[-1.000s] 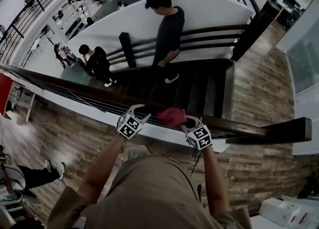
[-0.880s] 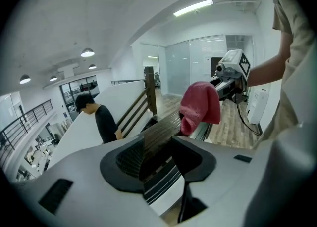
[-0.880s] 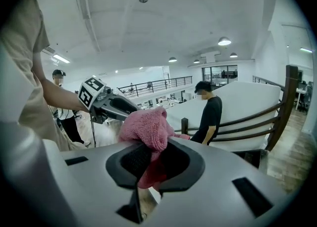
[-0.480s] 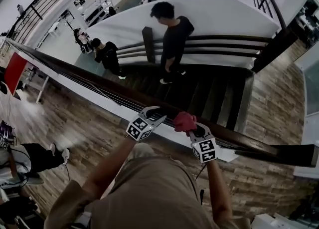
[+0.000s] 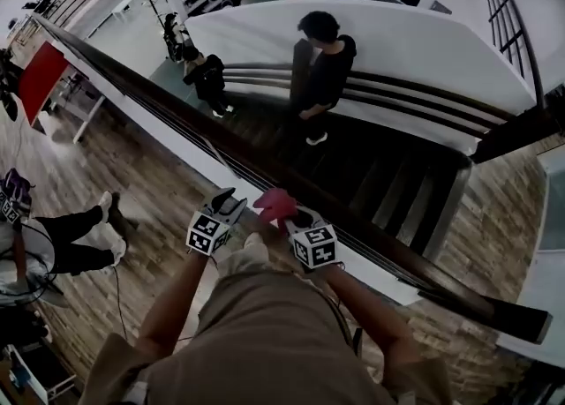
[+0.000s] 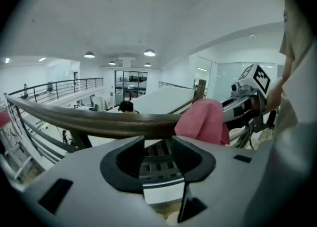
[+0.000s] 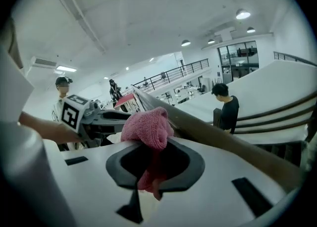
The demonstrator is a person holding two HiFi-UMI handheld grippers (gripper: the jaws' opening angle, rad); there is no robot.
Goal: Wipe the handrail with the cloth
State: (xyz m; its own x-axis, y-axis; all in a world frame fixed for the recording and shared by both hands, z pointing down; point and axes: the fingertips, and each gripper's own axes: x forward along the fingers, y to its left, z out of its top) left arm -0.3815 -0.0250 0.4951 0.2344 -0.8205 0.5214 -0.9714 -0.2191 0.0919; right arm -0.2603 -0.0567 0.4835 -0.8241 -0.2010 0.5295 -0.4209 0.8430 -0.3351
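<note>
A dark wooden handrail (image 5: 159,110) runs from upper left to lower right in the head view. A pink cloth (image 5: 275,204) lies bunched on top of it, with my right gripper (image 5: 287,216) shut on it. In the right gripper view the cloth (image 7: 148,127) bulges out of the jaws of the right gripper (image 7: 154,164) and rests against the handrail (image 7: 223,139). My left gripper (image 5: 231,198) hovers just left of the cloth, at the rail's near side. It stands open (image 6: 157,154) with nothing between its fingers, the handrail (image 6: 99,122) just beyond them and the cloth (image 6: 203,122) to its right.
Beyond the rail a dark staircase (image 5: 388,183) drops away, with a person in dark clothes (image 5: 322,68) on it and another (image 5: 207,77) lower down. Thin cables run under the rail. A person (image 5: 71,236) is on the wood floor at left, near a red panel (image 5: 40,77).
Both grippers and the cloth have slid left along the handrail, away from its end post at the right. The right gripper stays shut on the cloth, the left stays open.
</note>
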